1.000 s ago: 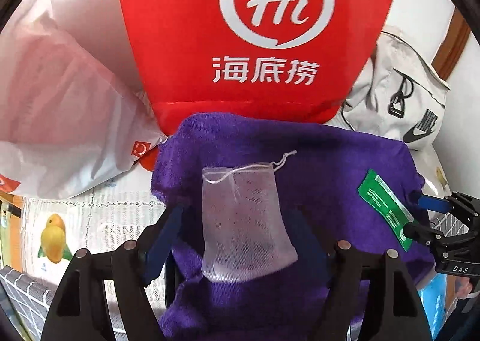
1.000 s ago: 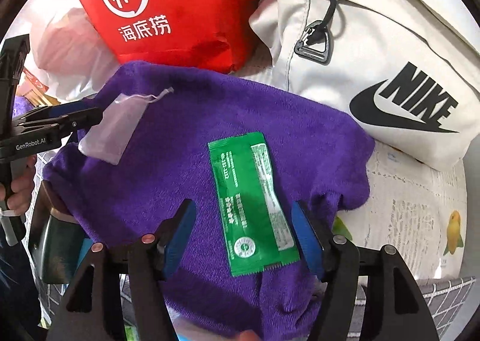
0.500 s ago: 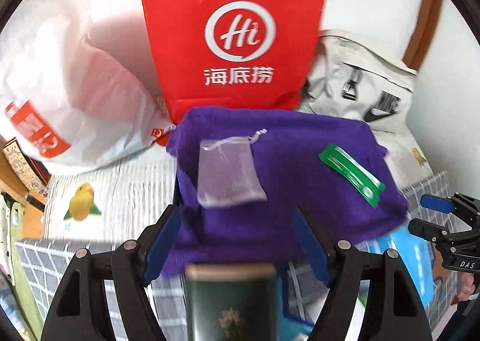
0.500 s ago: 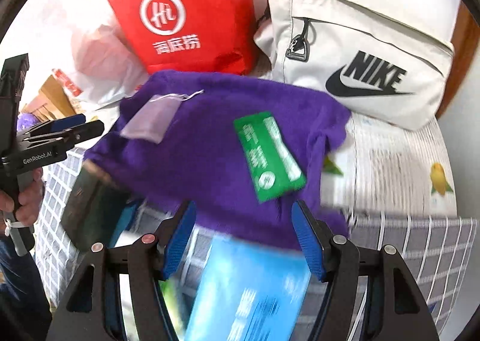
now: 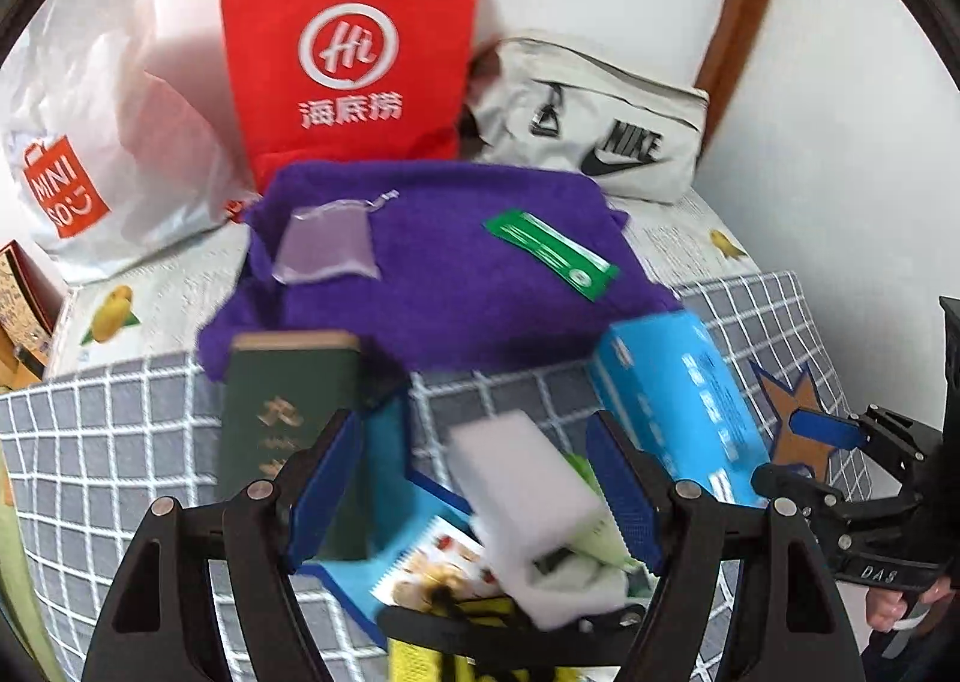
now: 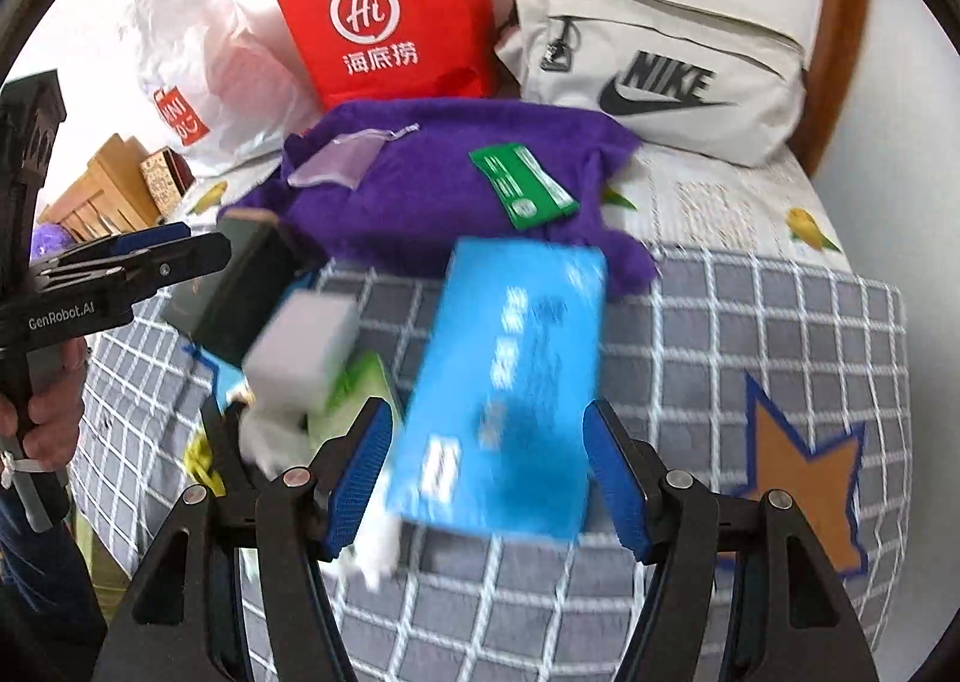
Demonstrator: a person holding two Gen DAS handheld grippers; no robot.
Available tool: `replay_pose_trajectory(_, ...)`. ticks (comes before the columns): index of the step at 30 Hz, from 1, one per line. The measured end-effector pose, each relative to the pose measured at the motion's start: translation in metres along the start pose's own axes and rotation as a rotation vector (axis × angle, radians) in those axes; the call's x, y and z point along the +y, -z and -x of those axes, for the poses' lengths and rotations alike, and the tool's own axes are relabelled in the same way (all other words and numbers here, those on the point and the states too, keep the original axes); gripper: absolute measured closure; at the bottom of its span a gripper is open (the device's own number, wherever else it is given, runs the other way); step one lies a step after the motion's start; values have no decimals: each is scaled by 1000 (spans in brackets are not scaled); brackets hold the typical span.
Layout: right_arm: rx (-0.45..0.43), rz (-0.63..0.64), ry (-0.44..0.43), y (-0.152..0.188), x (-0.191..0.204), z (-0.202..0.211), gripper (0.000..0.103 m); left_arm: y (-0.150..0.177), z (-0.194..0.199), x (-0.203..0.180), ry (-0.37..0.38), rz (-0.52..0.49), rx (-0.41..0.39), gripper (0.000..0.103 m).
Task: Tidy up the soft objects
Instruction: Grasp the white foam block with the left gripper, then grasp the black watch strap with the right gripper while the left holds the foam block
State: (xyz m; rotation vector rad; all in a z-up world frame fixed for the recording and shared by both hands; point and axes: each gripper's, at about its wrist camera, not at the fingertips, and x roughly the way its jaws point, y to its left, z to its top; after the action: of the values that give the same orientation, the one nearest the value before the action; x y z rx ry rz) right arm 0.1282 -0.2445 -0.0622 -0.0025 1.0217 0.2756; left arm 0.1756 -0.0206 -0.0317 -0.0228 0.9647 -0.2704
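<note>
A purple towel [image 5: 444, 268] [image 6: 432, 190] lies at the back of the bed. On it rest a sheer mesh pouch [image 5: 327, 247] [image 6: 339, 160] and a green sachet [image 5: 549, 253] [image 6: 522, 184]. In front lie a white sponge block [image 5: 522, 478] [image 6: 300, 346], a blue pack [image 5: 678, 400] [image 6: 510, 382] and a dark green box [image 5: 282, 418]. My left gripper [image 5: 474, 493] is open and empty above the sponge block. My right gripper [image 6: 489, 478] is open and empty above the blue pack.
A red paper bag [image 5: 348, 58], a white Miniso plastic bag [image 5: 90, 154] and a white Nike pouch [image 5: 600, 124] stand along the wall. A grey checked blanket [image 6: 750, 334] covers the front of the bed. Small packets [image 5: 432, 568] lie under the sponge.
Both grippers have pulled back from the towel toward the front of the bed. The sponge block, blue pack and green box have come into view. Pouch and sachet stay put.
</note>
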Motion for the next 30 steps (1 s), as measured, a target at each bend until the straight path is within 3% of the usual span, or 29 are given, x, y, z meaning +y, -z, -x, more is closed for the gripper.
replay_pose_trajectory(11, 5, -86, 19, 59, -19, 2, 37, 28, -32, -42, -62, -35, 73, 28)
replay_pose_trajectory(18, 17, -83, 29, 80, -23, -2, 37, 37, -68, -52, -205, -66, 143, 28)
replay_pose_trajectory(20, 25, -88, 26, 84, -24, -5, 37, 38, -72, -49, -225, -53, 127, 35)
replay_pose_trajectory(21, 29, -90, 24, 86, -24, -7, 37, 39, -71, -47, -213, -52, 116, 50)
replay_pose_trajectory(30, 12, -79, 11, 86, -8, -5, 37, 40, -16, -26, -150, -32, 13, 49)
